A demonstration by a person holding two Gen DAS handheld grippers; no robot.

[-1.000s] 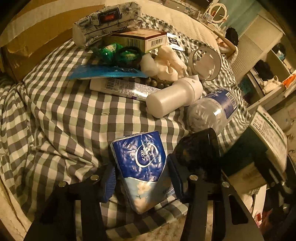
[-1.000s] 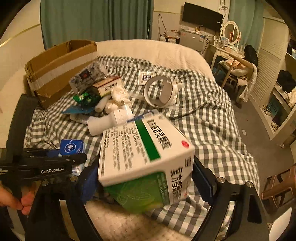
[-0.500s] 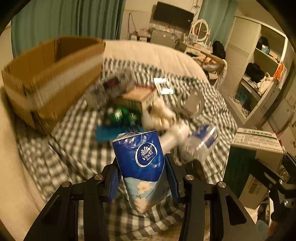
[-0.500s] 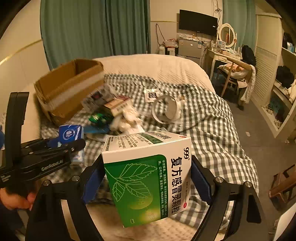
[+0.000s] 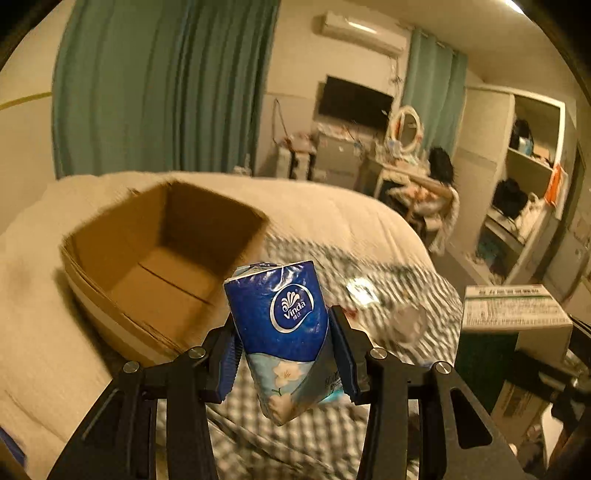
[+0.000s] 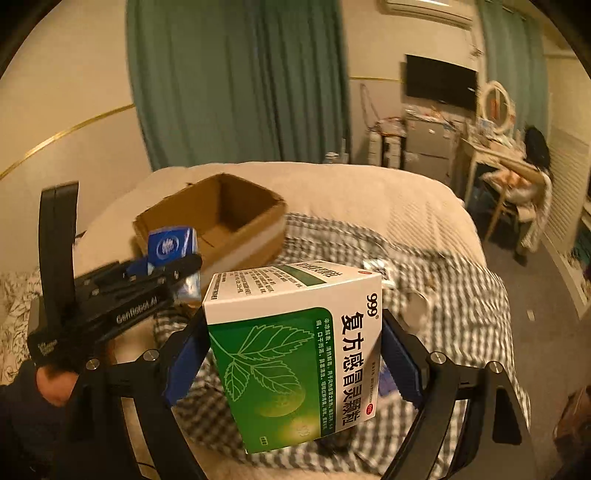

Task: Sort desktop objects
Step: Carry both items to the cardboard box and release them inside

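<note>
The left gripper [image 5: 282, 354] is clamped on a blue Vinda tissue pack [image 5: 282, 332], its blue-padded fingers [image 5: 227, 363] pressing both sides, and the pack stands upright, held in the air in front of the open cardboard box [image 5: 159, 258]. From the right wrist view that same gripper [image 6: 173, 266] shows side-on, with a hand [image 6: 53, 384] wrapped round its grip at the lower left. The right gripper [image 6: 295, 354] is closed on a green and white medicine box [image 6: 299, 354], gripped by its two side faces and carried above the near edge of the bed, to the right of the tissue pack.

The cardboard box sits on the cream bedspread [image 6: 369, 195], flaps open, its brown floor bare where I can see it, a pale tape band round its outside. Just to its right lies a grey and white checked cloth [image 6: 472, 295], spread across the bed; small items on it are too blurred to name.

Beyond the bed hang long teal curtains [image 6: 236, 81]. A dark television [image 6: 439, 81] is fixed to the far wall above a cluttered cabinet, with a round mirror [image 6: 496, 107] on a dressing table to the right. Open white shelves [image 5: 532, 192] line the right side, and an air conditioner [image 5: 360, 31] sits high on the wall
</note>
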